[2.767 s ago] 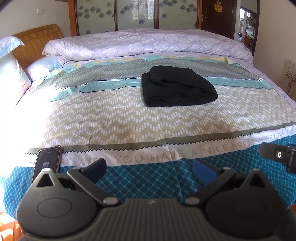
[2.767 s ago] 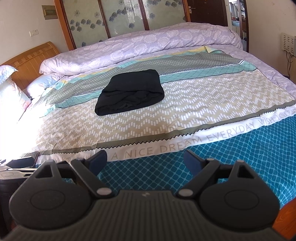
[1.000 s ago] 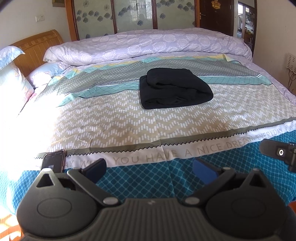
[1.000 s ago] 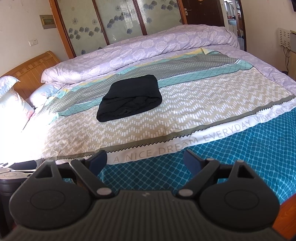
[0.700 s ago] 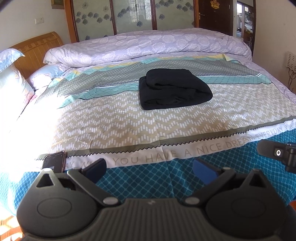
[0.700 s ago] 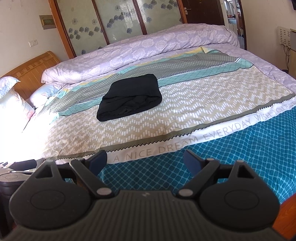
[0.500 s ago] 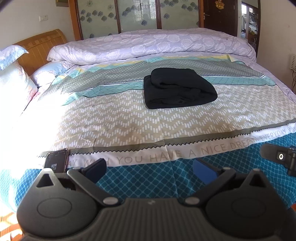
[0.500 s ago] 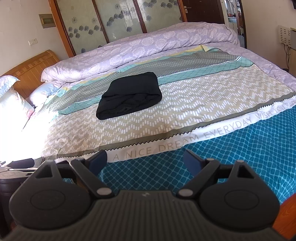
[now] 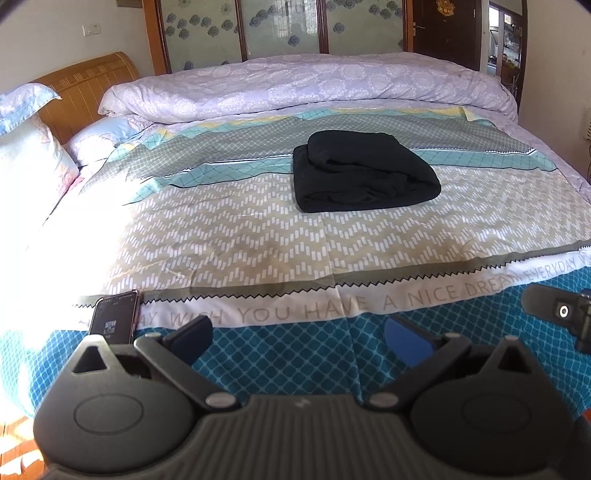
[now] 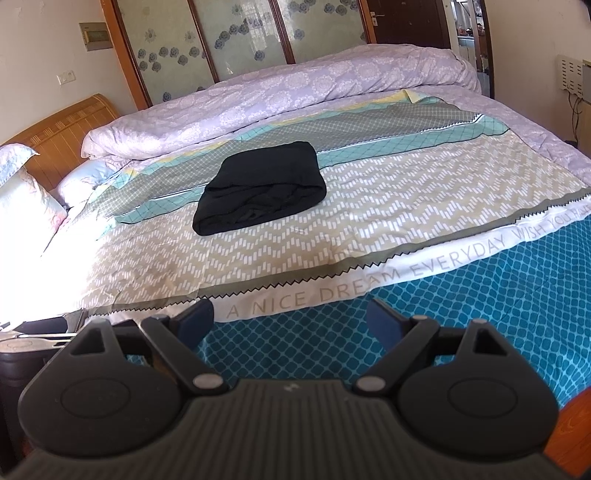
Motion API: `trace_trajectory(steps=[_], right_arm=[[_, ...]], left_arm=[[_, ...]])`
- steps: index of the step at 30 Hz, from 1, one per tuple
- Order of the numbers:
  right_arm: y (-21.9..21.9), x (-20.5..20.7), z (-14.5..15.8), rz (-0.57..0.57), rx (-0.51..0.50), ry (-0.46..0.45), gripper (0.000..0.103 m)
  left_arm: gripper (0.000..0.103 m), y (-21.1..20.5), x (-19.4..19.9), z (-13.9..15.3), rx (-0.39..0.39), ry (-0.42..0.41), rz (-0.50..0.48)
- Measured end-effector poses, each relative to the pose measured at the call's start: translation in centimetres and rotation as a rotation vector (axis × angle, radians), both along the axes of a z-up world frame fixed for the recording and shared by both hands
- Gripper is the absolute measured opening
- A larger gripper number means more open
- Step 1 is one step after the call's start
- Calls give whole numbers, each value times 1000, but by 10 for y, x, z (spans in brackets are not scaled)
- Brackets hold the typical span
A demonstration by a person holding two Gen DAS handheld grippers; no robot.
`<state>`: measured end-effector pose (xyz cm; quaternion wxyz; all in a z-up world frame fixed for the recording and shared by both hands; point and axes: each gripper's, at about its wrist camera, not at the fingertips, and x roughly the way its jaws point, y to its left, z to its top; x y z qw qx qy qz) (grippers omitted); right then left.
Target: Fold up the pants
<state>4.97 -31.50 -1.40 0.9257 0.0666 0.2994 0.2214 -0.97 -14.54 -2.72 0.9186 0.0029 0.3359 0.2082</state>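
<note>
Closest in, the left gripper (image 9: 297,336) hangs over the teal diamond-patterned edge of the bedspread (image 9: 295,354), its blue-padded fingers (image 9: 192,338) spread wide with nothing between them. The right gripper (image 10: 288,323) sits at much the same height over the same teal band, fingers likewise wide apart and empty — in the left wrist view a black part of it pokes in at 3 o'clock.

At about 9 o'clock from the left gripper, a phone (image 9: 115,315) lies face up on the white lettered strip of the bedspread, its screen dark apart from a small pale patch.

Past the lettering comes the beige zigzag band, and beyond that, at roughly 12 o'clock and well apart from both grippers, the black pants (image 9: 360,171) rest in a folded bundle with layers stacked unevenly — they straddle the zigzag and the pale turquoise stripe.

Farther still, a lilac quilt (image 9: 306,85) is rolled along the far side of the bed. Pillows (image 9: 33,147) and a wooden headboard (image 9: 88,92) sit at 10 o'clock, with flowered glass panels (image 9: 280,26) behind.
</note>
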Motion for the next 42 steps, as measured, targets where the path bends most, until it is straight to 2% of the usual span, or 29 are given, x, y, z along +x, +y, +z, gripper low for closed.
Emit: trace_trajectory(steps=[18,42], right_arm=[[1,1,-1,1,2,8,91],[18,14,-6,-14,-67,43,91]], left_arm=[[103,-6,-1,1,22,1,-18],[103,19,13,-18,-85,19,-24]])
